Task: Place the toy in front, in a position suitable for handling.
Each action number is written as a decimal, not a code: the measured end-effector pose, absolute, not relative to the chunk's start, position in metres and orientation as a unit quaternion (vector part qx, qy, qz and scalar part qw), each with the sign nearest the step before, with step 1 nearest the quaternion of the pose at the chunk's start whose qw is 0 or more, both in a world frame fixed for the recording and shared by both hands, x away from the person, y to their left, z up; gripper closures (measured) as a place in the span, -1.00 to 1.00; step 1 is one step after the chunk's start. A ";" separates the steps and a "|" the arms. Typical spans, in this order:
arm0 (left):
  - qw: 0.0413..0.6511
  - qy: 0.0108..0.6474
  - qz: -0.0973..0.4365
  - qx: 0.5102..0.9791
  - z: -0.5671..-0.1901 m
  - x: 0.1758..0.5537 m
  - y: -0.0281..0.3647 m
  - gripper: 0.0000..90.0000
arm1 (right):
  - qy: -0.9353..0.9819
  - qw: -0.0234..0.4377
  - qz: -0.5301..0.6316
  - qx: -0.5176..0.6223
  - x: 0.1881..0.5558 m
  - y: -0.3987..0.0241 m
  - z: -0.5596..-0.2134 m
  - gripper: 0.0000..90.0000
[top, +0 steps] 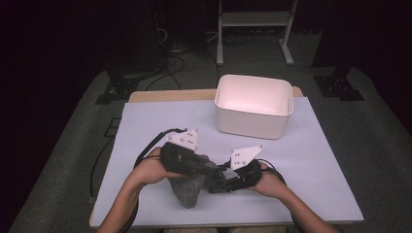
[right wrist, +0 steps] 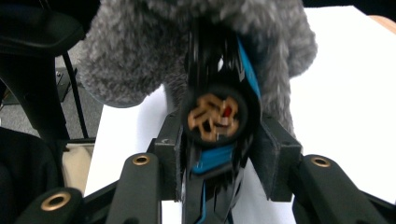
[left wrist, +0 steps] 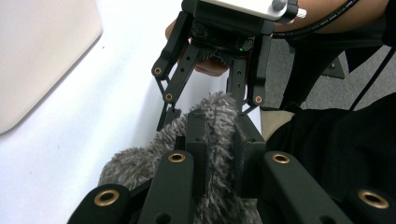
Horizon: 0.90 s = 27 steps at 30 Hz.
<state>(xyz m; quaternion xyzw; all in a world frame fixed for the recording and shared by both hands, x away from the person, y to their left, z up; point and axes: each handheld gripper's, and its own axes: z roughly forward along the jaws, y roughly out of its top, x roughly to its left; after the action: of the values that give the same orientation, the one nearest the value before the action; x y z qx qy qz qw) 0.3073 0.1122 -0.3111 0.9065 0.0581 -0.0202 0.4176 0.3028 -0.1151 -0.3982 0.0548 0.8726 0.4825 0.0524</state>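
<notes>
A grey furry cover (top: pixel 187 188) hangs between both grippers above the table's front middle. My left gripper (top: pixel 211 170) comes in from the left and is shut on the cover; in the left gripper view its jaws (left wrist: pixel 218 135) pinch a fold of the grey fur (left wrist: pixel 140 161). My right gripper (top: pixel 217 182) faces it from the right, tips close together. In the right gripper view it (right wrist: pixel 217 154) is shut on a black and blue object (right wrist: pixel 217 116) with a round end and copper-coloured parts. That object runs up into the furry cover (right wrist: pixel 135 56). The right gripper (left wrist: pixel 208 111) also shows straight ahead.
A white open bin (top: pixel 252 121) stands at the back right of the pale sheet (top: pixel 145 126) that covers the table; its wall (left wrist: pixel 42 56) shows at the left. Cables trail off the table's left edge. Dark floor and a metal stand lie beyond.
</notes>
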 end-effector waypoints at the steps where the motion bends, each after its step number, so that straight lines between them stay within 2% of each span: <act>1: 0.418 0.060 -0.021 0.906 -0.312 0.307 0.113 0.76 | 0.873 0.053 0.481 0.054 0.303 -0.115 -0.399 0.25; 7: 0.420 0.055 -0.024 0.905 -0.312 0.307 0.110 0.77 | 0.875 0.053 0.479 0.055 0.303 -0.112 -0.401 0.19; 12: 0.417 0.051 -0.025 0.907 -0.311 0.307 0.106 0.76 | 0.876 0.054 0.477 0.052 0.302 -0.111 -0.401 0.25; 27: 0.406 0.073 -0.010 0.911 -0.316 0.309 0.119 0.74 | 0.870 0.045 0.487 0.068 0.305 -0.117 -0.404 0.24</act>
<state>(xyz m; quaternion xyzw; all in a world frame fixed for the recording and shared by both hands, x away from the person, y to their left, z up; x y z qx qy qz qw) 0.3094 0.1186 -0.3161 0.9107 0.0734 -0.0097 0.4065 0.3050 -0.1174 -0.4040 0.0678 0.8695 0.4872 0.0451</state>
